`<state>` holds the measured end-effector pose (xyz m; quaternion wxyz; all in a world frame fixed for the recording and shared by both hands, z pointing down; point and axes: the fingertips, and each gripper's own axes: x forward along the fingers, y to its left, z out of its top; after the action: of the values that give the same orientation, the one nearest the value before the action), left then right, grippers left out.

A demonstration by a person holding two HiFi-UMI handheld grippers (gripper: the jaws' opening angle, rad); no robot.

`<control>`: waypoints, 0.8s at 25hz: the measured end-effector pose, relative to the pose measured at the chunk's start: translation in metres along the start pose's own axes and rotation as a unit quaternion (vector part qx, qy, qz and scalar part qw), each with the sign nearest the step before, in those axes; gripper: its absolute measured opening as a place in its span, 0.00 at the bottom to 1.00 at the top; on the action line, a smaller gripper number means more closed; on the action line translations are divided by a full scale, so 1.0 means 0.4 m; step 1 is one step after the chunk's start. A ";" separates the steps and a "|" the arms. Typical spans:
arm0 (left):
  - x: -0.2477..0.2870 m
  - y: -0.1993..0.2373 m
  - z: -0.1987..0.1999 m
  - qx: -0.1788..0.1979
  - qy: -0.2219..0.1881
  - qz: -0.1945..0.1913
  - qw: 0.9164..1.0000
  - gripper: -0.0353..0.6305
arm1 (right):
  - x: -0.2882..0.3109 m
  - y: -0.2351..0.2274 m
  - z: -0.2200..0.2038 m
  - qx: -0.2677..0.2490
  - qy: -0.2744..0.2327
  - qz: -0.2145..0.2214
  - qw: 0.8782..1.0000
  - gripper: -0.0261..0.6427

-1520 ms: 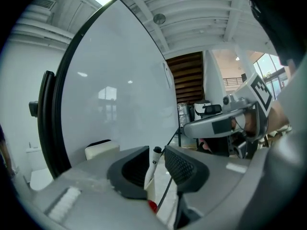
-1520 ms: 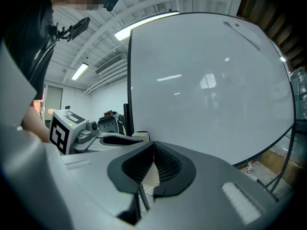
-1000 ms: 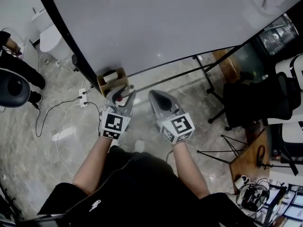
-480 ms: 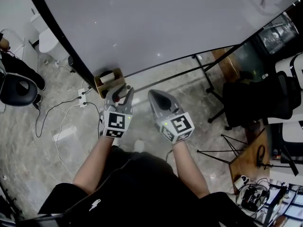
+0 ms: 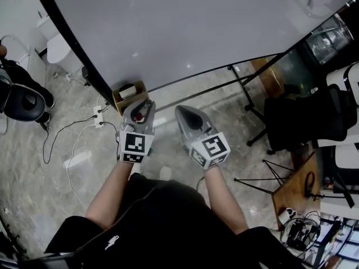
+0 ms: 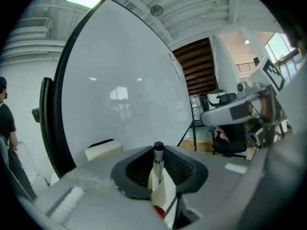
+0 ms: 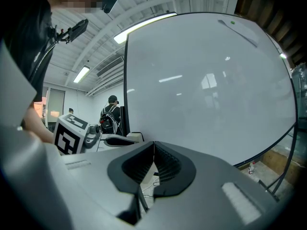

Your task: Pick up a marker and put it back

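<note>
Whiteboard (image 5: pixel 196 32): smooth, glossy. Floor (image 5: pixel 33 172): polished marbled stone. Left gripper (image 6: pixel 157 153) pads (image 6: pixel 139 169): matt black, ribbed; marker (image 6: pixel 157 166): white plastic.

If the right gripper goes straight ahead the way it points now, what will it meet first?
Most likely the whiteboard. The right gripper, tongs shut and empty, points at its white surface, and the right gripper view shows nothing between. How far the board stands is unclear.

The head view looks steeply down over both arms, while each gripper view looks close and level along its jaws at the whiteboard (image 5: pixel 196 27), which all three views share.
</note>
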<state>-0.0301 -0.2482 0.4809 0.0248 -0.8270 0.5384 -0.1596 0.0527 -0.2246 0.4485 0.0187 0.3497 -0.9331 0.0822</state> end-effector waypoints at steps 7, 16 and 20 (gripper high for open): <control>-0.019 0.009 0.019 -0.017 -0.017 -0.008 1.000 0.17 | 0.004 0.019 0.004 -0.002 -0.002 0.000 1.000 0.05; -0.052 0.021 0.056 -0.027 -0.042 -0.019 0.999 0.17 | 0.014 0.061 0.024 -0.010 -0.010 0.001 1.000 0.05; -0.067 0.033 0.069 -0.025 -0.052 -0.024 0.998 0.17 | 0.022 0.078 0.034 -0.014 -0.015 -0.001 1.000 0.05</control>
<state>-0.0435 -0.2334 0.4454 0.0282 -0.8475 0.5198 -0.1038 0.0260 -0.2095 0.4315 0.0101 0.3515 -0.9339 0.0637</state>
